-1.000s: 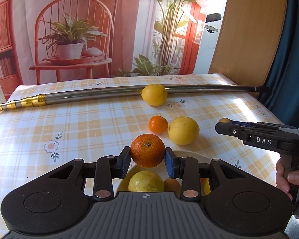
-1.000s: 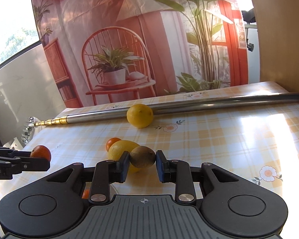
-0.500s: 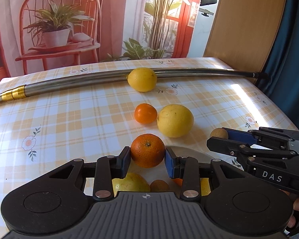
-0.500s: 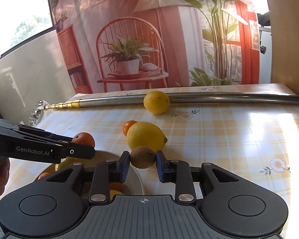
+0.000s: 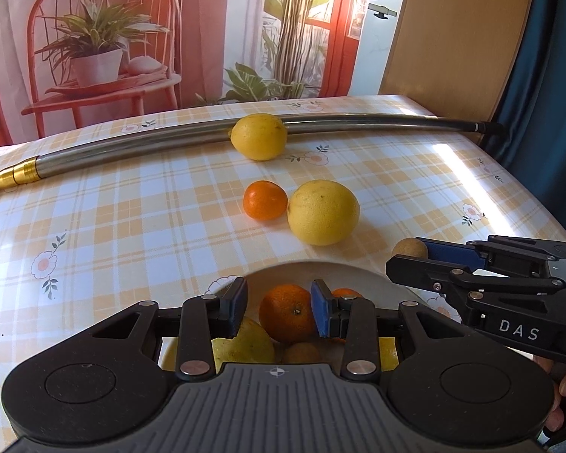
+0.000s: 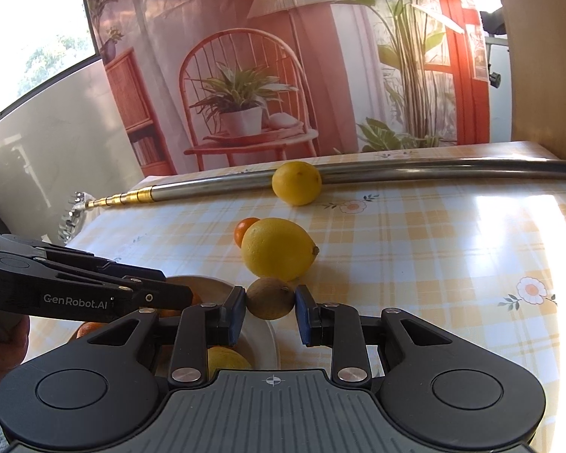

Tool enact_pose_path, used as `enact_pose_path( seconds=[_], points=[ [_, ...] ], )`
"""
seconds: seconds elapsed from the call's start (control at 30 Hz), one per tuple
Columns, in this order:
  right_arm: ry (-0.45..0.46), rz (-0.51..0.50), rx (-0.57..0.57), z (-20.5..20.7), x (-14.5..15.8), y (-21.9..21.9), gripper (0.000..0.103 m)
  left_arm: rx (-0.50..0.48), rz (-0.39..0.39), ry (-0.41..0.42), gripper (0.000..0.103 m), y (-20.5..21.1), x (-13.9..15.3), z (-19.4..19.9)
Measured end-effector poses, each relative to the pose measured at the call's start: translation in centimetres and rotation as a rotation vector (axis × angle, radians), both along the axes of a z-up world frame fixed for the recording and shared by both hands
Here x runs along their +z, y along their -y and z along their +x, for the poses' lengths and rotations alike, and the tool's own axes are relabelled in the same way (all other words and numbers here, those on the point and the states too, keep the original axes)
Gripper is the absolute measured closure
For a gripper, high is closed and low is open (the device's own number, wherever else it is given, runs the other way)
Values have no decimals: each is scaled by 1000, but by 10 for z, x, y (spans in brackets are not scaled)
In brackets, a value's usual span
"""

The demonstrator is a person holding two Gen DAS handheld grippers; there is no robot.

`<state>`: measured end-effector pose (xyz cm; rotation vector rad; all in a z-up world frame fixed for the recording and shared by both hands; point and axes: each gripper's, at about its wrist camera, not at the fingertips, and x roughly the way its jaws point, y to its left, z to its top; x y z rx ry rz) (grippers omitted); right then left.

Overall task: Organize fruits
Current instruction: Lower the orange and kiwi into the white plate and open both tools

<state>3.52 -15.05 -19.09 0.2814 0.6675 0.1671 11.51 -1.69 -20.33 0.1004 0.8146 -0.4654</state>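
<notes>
Over the white bowl (image 5: 362,270) at the near edge of the desk (image 5: 132,226), the left tongs (image 5: 278,311) stand released: their blue pads (image 5: 319,311) flank an orange (image 5: 288,311) with a visible gap on each side, and the orange sits among the other fruit in the bowl. Below it lie a yellow fruit (image 5: 245,343) and a small brownish one (image 5: 302,353), partly hidden by the tool body. Right tongs (image 6: 269,311) are clenched on a kiwi (image 6: 271,298), held above the right rim of the bowl; from the left wrist view the kiwi shows as a tan ball at the tip of that tool. Whether the kiwi touches the rim is unclear from either view. Further out on the checked cloth, a large lemon (image 5: 322,211) lies just beside a small mandarin (image 5: 265,200), apparently touching it. A second lemon (image 5: 258,141) rests against a long metal pole (image 5: 132,147) with a gold-banded end, which runs across the far side of the desk. A hand (image 6: 0,355) grips the left tool.
</notes>
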Motion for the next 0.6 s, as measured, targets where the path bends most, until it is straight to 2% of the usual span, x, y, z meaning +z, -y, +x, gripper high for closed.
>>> enact_pose_path(
  seconds=[0.4, 0.6],
  points=[
    [6, 30, 13, -5, -5, 1, 77, 43, -2, 29, 64, -4, 4, -5],
    [4, 27, 36, -5, -8, -2, 77, 149, -47, 52, 51, -15, 10, -16]
  ],
)
